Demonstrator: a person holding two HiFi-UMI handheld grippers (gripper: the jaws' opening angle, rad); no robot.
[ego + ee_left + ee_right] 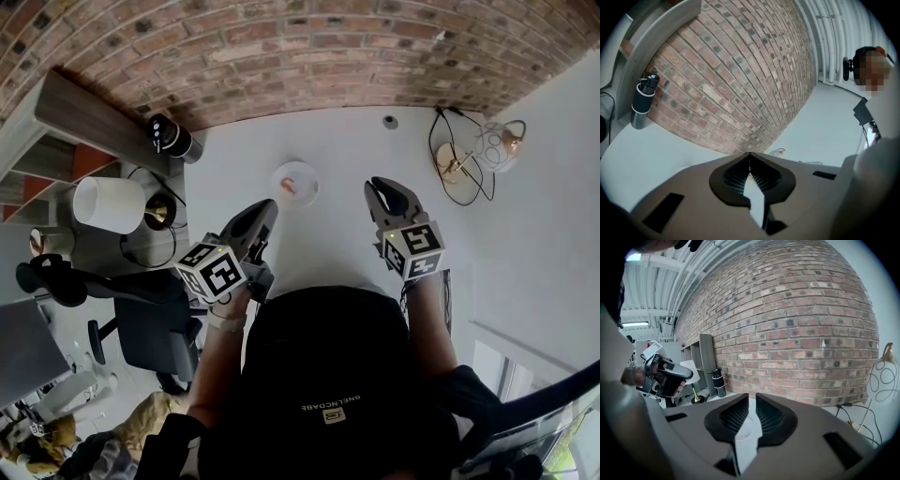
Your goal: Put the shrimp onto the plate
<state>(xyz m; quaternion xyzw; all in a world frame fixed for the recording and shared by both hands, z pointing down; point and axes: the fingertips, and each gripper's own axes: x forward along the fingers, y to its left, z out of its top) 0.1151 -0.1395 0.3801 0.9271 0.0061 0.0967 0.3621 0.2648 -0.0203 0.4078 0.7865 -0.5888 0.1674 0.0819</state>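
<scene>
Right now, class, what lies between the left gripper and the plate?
Nothing. In the head view, only a short bare stretch of white table separates the left gripper from the plate.

A plain white table [337, 169] runs up to the red brick wall [309, 56]. A small round white plate [312, 190] sits near its middle. A black cylindrical bottle with a white band [172, 138] stands at the far left corner, and a small grey disc [390, 122] lies near the wall. At the far right lie a looped black cable [433, 159] and a white wire-frame lamp with a brass fitting [492, 145].
</scene>
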